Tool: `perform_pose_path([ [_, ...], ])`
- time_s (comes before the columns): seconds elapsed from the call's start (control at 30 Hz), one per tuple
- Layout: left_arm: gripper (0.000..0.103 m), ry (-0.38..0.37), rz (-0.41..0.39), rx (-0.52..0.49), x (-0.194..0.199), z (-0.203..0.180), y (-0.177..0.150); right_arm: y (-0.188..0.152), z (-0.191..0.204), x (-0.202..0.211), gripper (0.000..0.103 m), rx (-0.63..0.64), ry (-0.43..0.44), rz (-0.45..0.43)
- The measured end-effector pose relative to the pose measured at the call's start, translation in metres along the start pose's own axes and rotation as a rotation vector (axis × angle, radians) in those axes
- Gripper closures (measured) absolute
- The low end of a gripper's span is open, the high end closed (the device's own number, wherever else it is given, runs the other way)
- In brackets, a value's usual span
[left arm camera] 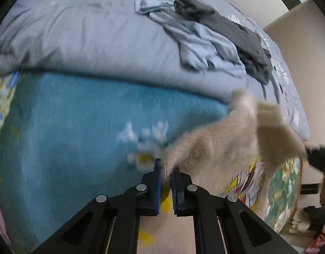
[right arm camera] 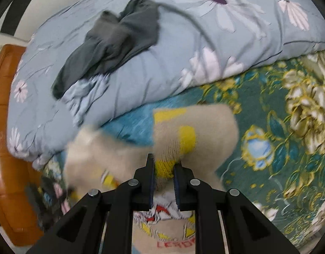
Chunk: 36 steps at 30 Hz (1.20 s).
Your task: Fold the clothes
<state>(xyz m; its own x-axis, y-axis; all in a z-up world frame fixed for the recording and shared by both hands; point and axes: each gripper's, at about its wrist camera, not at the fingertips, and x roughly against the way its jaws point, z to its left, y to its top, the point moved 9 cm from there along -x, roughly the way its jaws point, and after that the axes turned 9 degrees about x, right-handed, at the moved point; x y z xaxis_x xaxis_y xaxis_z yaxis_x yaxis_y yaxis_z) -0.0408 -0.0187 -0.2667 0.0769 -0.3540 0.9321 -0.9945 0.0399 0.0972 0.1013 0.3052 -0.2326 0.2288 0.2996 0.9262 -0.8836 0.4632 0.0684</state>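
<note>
Sweater [left arm camera: 225, 148], cream with yellow patches, lies low and centre in both views on the teal blanket [left arm camera: 77, 127]. The left gripper [left arm camera: 166, 182] pinches a fuzzy edge of it between its blue pads at the bottom centre of its view. The right gripper [right arm camera: 164, 175] is clamped on a yellow knitted fold, lower centre of its view. A grey garment [right arm camera: 120, 40] lies on top of a pale blue garment [left arm camera: 204, 40], both on the duvet [right arm camera: 204, 42] across the upper frame.
</note>
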Motion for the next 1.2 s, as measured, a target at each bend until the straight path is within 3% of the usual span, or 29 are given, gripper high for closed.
perform_pose_path([
  [0.13, 0.095, 0.072, 0.01, -0.011, -0.019, -0.005, 0.025, -0.024, 0.017, -0.012, 0.087, -0.004, 0.048, 0.038],
  [0.27, 0.095, 0.132, 0.041, 0.055, -0.035, 0.002, 0.027, -0.039, 0.028, -0.022, 0.084, 0.044, 0.058, 0.069],
  [0.4, 0.091, 0.116, 0.026, 0.041, -0.023, -0.007, 0.019, -0.032, 0.022, -0.013, 0.083, 0.064, 0.067, 0.044],
  [0.47, 0.084, 0.113, 0.001, 0.028, -0.01, -0.009, 0.015, -0.024, 0.014, -0.003, 0.071, 0.065, 0.081, 0.02],
  [0.53, 0.07, 0.117, -0.04, 0.035, 0.006, -0.008, 0.012, -0.013, 0.003, 0.011, 0.058, 0.068, 0.099, -0.02],
  [0.63, 0.061, 0.105, -0.097, 0.112, 0.034, 0.002, 0.005, 0.008, -0.019, 0.032, 0.051, 0.073, 0.105, -0.092],
  [0.67, 0.06, 0.1, -0.104, 0.152, 0.042, 0.007, 0.002, 0.015, -0.031, 0.034, 0.047, 0.055, 0.103, -0.111],
  [0.8, 0.057, 0.072, -0.12, 0.304, 0.067, 0.026, -0.011, 0.044, -0.101, 0.015, 0.047, -0.134, 0.121, -0.137],
  [0.93, 0.057, 0.097, -0.104, 0.34, 0.078, 0.029, -0.024, 0.045, -0.147, -0.045, 0.047, -0.413, 0.29, -0.089],
  [1.1, 0.057, 0.147, -0.079, 0.284, 0.085, 0.022, -0.034, 0.043, -0.142, -0.09, 0.047, -0.549, 0.431, -0.039],
  [1.13, 0.057, 0.15, -0.077, 0.276, 0.086, 0.019, -0.033, 0.044, -0.137, -0.092, 0.049, -0.546, 0.442, -0.035],
  [1.2, 0.057, 0.148, -0.075, 0.264, 0.085, 0.011, -0.03, 0.047, -0.126, -0.087, 0.063, -0.511, 0.441, -0.064],
])
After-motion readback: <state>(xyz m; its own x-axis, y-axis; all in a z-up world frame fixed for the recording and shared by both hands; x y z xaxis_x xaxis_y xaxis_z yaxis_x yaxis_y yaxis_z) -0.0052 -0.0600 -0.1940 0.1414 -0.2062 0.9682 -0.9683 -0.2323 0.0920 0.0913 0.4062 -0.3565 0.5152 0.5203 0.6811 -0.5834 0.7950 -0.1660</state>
